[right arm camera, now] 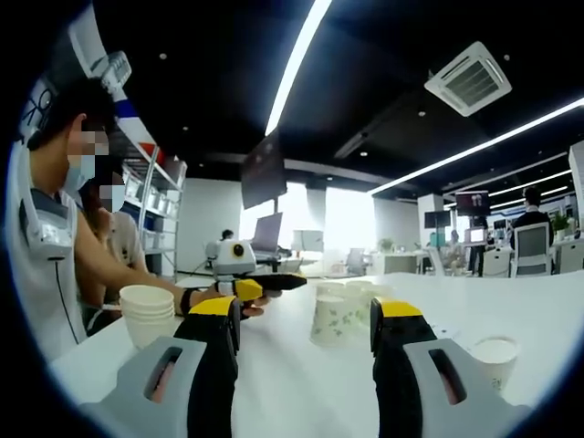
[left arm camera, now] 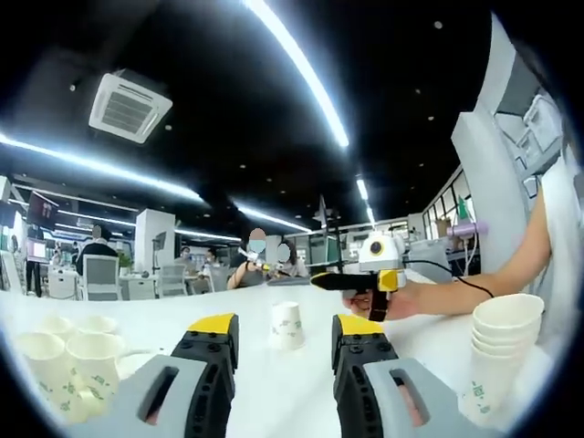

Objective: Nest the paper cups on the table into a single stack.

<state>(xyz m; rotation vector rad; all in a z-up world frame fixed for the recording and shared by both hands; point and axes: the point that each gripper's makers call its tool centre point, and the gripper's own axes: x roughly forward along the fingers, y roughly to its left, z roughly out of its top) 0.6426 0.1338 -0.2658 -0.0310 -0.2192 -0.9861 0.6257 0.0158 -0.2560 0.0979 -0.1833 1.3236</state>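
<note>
Two grippers face each other across a white worktop point(left arm camera: 274, 383), each with its two yellow-tipped fingers spread and nothing between them.

In the left gripper view, the left gripper point(left arm camera: 285, 330) points at one upside-down cup point(left arm camera: 286, 326) standing between the fingertips and beyond them. Out past the left finger stands a cluster of cups point(left arm camera: 68, 360); I count at least four, though they overlap and the edge of the view cuts some off, so the number is unsure. Past the right finger stands one stack point(left arm camera: 497, 351) of nested cups, about five rims showing. Its lower part carries a small green print too faint to read.

Beyond the right finger, the right gripper point(left arm camera: 336, 281) shows side-on, held in a hand point(left arm camera: 401, 299); its finger gap cannot be judged from this angle.

In the right gripper view, the right gripper point(right arm camera: 306, 310) frames the cluster point(right arm camera: 342, 306) between the fingertips and farther off, the cups overlapping so no count is sure; the nearest shows a green pattern, unreadable. One single cup point(right arm camera: 495, 356) stands open end up just beside the right finger. The stack point(right arm camera: 149, 313) sits past the left finger, near a person's forearm point(right arm camera: 119, 269). The left gripper point(right arm camera: 265, 281) hangs above the left fingertip.

Far behind, several people sit at desks, too small to count.
</note>
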